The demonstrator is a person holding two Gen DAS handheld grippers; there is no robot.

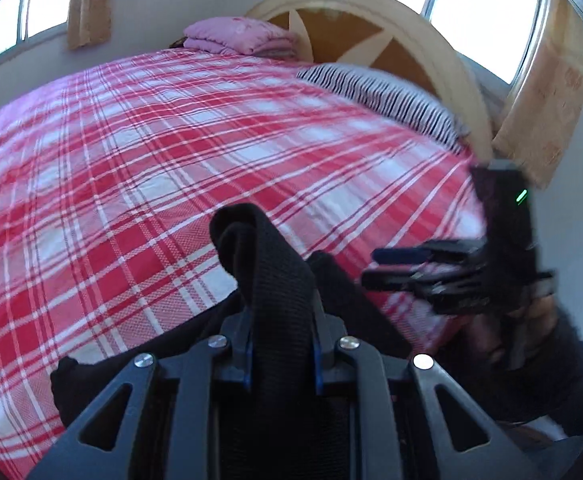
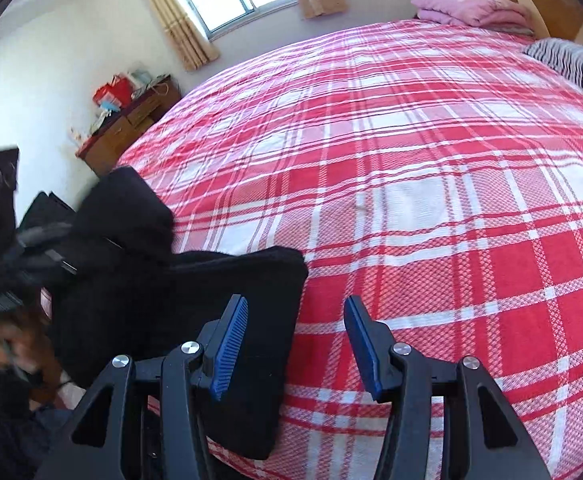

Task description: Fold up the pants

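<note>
The black pants lie folded at the near edge of the bed, on the red and white plaid sheet. My left gripper is shut on a thick fold of the pants, which bulges up between its fingers. My right gripper is open and empty, with its blue pads just right of and above the folded pants. In the left wrist view the right gripper shows blurred at the right, open. The left gripper shows blurred at the left of the right wrist view.
A folded pink blanket and a striped pillow lie at the head of the bed by a wooden headboard. A wooden desk with red items stands beyond the bed's far side. Windows with curtains are behind.
</note>
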